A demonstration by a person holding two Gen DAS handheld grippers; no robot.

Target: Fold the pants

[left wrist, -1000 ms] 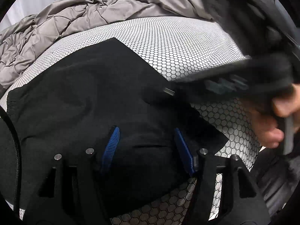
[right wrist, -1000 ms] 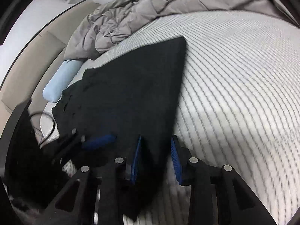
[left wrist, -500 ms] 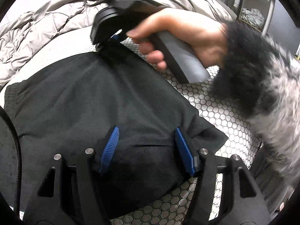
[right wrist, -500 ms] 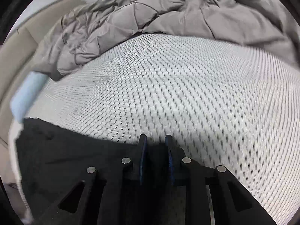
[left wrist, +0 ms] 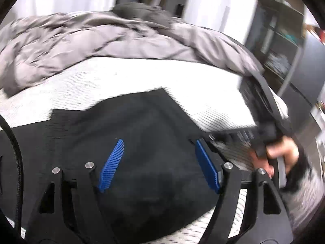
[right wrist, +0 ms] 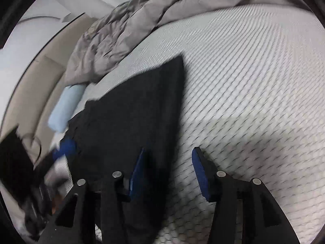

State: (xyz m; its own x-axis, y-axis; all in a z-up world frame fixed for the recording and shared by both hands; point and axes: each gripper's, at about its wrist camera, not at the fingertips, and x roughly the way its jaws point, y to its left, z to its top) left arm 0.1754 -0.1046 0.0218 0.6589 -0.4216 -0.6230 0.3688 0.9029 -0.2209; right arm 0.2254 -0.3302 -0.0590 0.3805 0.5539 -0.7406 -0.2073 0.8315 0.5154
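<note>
The black pants (left wrist: 138,134) lie folded flat on the white honeycomb-patterned mattress (left wrist: 126,77). My left gripper (left wrist: 158,162) is open and hovers over the near part of the pants, holding nothing. My right gripper (right wrist: 166,172) is open and empty over the right edge of the pants (right wrist: 138,109): its left finger is above the cloth, its right finger above bare mattress (right wrist: 254,81). In the left wrist view the right gripper's body and the hand on it (left wrist: 280,152) show at the right, blurred.
A crumpled grey quilt (left wrist: 91,40) is heaped along the far side of the bed and also shows in the right wrist view (right wrist: 146,20). A light blue roll (right wrist: 65,105) lies at the bed's left edge by the beige bed frame. Dark shelves (left wrist: 284,57) stand to the right.
My right gripper let go of the far pants edge, opened, and drew back to the near right side. The left gripper lifted and tilted up, staying open. The pants lie in a shorter shape.
</note>
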